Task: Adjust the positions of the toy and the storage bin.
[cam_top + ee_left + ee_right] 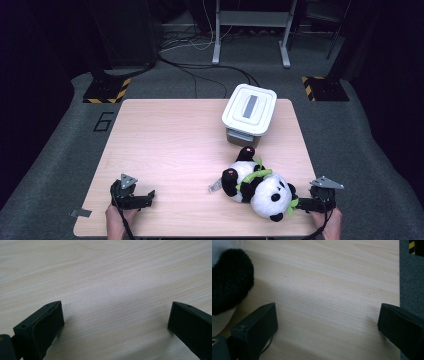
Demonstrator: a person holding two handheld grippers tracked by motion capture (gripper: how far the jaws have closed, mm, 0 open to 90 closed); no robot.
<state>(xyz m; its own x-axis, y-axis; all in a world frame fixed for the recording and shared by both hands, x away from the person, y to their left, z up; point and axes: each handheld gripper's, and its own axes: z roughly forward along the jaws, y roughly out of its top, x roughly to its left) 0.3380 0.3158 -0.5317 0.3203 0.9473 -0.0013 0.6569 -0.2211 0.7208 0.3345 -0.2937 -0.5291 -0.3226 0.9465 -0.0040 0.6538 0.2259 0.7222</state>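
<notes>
Your left gripper (134, 196) rests low on the table (170, 145) at 7 o'clock, jaws spread wide with bare wood between them. Your right gripper (306, 204) is at 5 o'clock, also spread and holding nothing. The panda (260, 185) lies just beside it, toward 9 o'clock; whether they touch is hard to tell. In the right gripper view the panda is cut off, you see one black ear (229, 280). The white box (249, 114) stands at 1 o'clock, lid on

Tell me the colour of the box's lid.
White with a grey centre strip, the box lid; clearest in the high view.
</notes>
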